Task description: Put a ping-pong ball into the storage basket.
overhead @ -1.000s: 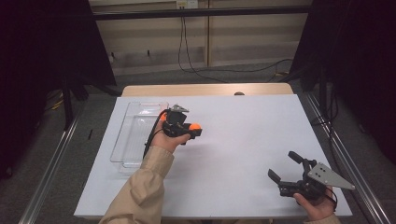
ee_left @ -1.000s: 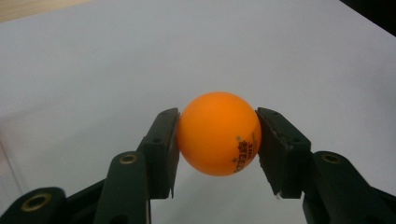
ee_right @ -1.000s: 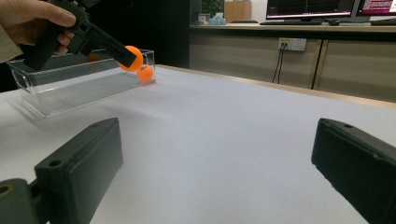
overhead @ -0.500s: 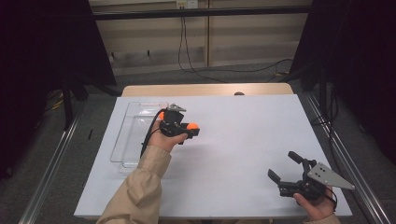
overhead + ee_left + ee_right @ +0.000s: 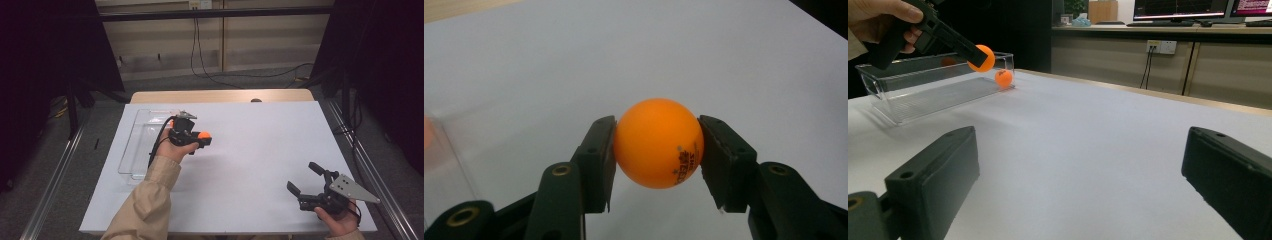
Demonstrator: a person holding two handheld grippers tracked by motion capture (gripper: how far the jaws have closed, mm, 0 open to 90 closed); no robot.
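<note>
My left gripper (image 5: 656, 150) is shut on an orange ping-pong ball (image 5: 658, 142), with a pad pressing each side of it. In the high view the left gripper (image 5: 202, 139) holds the ball (image 5: 204, 134) just right of a clear plastic tray (image 5: 134, 150), above the white table. A second orange ball (image 5: 1004, 78) lies inside the tray (image 5: 923, 95) at its far end. My right gripper (image 5: 301, 176) rests near the table's front right corner, open, with nothing between its jaws. In the right gripper view the held ball (image 5: 982, 57) hangs above the tray's end wall.
The white table top (image 5: 260, 140) spreads wide between the two grippers. Metal rails run along both sides of the table. A cable (image 5: 200, 50) hangs down the wall behind, and dark curtains stand at left and right.
</note>
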